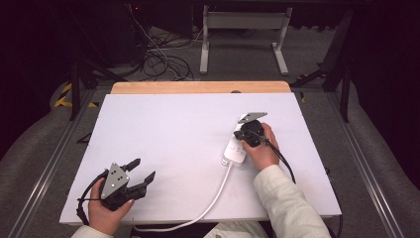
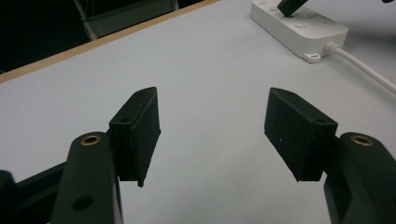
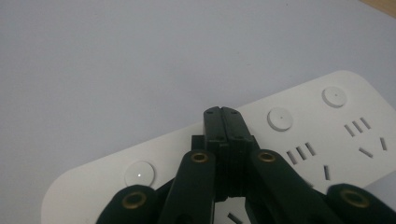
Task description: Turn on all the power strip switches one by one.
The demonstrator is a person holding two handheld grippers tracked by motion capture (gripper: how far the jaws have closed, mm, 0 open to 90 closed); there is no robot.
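Shut right gripper [image 3: 223, 114] fingers hiding power strip [image 3: 299, 140] middle, cable [image 1: 213, 201] cut off

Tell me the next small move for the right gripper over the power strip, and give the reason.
Probably ease the right gripper straight down to press a round button. Its jaws are shut into one blunt tip over the power strip, between two buttons; whether it touches yet, I cannot tell. The left gripper waits open, apart.

Black tongs [image 2: 212, 135], pale sleeve [image 1: 287, 198]
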